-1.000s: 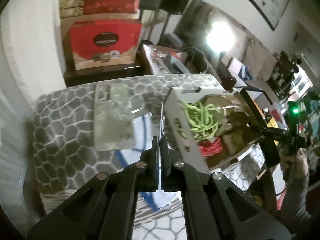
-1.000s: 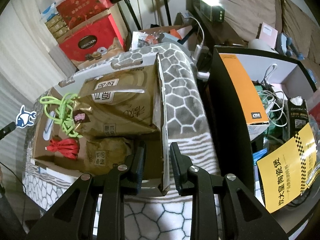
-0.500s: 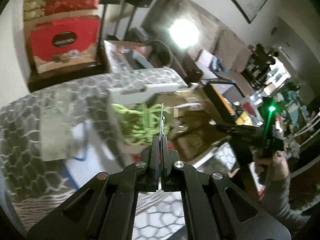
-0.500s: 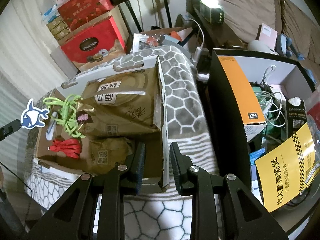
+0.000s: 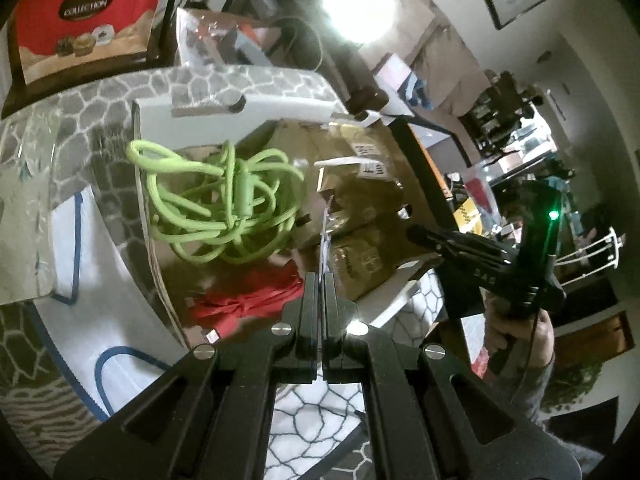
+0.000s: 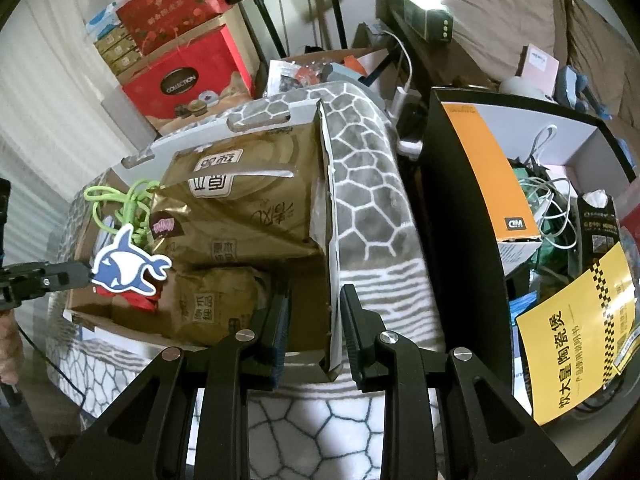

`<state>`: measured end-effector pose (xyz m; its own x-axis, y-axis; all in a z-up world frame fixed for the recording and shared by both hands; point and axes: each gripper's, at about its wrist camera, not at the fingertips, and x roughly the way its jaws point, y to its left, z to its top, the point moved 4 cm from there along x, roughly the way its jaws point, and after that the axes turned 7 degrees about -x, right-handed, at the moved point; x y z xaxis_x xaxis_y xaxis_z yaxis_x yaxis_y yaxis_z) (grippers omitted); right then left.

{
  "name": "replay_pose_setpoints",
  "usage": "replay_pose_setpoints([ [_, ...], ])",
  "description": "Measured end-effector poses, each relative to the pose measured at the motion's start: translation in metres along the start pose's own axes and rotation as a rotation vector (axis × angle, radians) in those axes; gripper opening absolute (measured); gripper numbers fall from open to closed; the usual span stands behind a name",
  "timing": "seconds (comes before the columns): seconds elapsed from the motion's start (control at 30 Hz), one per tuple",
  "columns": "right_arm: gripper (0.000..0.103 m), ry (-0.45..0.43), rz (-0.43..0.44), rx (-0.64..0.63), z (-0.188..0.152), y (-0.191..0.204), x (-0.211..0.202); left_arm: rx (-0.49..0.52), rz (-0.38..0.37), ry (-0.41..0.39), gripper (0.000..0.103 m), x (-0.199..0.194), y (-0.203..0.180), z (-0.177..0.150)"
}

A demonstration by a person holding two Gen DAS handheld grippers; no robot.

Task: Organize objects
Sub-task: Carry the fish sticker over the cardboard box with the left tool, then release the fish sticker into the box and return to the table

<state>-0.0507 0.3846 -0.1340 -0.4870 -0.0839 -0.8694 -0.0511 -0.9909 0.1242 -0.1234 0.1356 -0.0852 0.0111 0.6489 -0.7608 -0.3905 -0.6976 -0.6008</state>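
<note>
Left gripper: the left gripper (image 5: 319, 280) is squeezed tight on a thin flat shark sticker (image 6: 127, 265). From its own camera the sticker shows only as a thin white edge poking up in the middle of the frame.

Shark sticker: in the right wrist view it is blue and white, at the middle left of the frame, held in the air over the cardboard box (image 6: 328, 216).

What changed: a second ago the sticker was out past the left edge of the box, over the patterned cloth (image 6: 360, 184). Now it hangs over the inside of the box, above the red bundle (image 5: 256, 304) and near the green cord (image 5: 224, 204).

What that means: the sticker looks almost ready to be dropped in. The left gripper likely just has to go lower and let go.

Right gripper: the right gripper (image 6: 314, 328) is open and holds nothing. The right wall of the box stands between its fingers, not yet pinched. It has hardly moved.

Box: it sits on the patterned cloth, with brown packets (image 6: 240, 200) filling its upper right part.

Watch out: the sticker is light, so it could flutter off to the side.
</note>
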Motion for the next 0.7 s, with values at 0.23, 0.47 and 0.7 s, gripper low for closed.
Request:
replay_pose_setpoints([
  [0.23, 0.026, 0.000, 0.002, 0.002, 0.000, 0.001, 0.001, -0.029, 0.133, -0.045, 0.001, -0.003, 0.023, 0.011],
  [0.47, 0.026, 0.001, 0.001, 0.001, 0.000, 0.001, 0.001, -0.002, 0.171, -0.081, 0.022, -0.017, 0.024, 0.010],
  [0.7, 0.026, 0.001, 0.000, 0.001, -0.001, 0.000, 0.001, -0.022, 0.237, -0.180, 0.053, -0.055, 0.039, 0.013],
])
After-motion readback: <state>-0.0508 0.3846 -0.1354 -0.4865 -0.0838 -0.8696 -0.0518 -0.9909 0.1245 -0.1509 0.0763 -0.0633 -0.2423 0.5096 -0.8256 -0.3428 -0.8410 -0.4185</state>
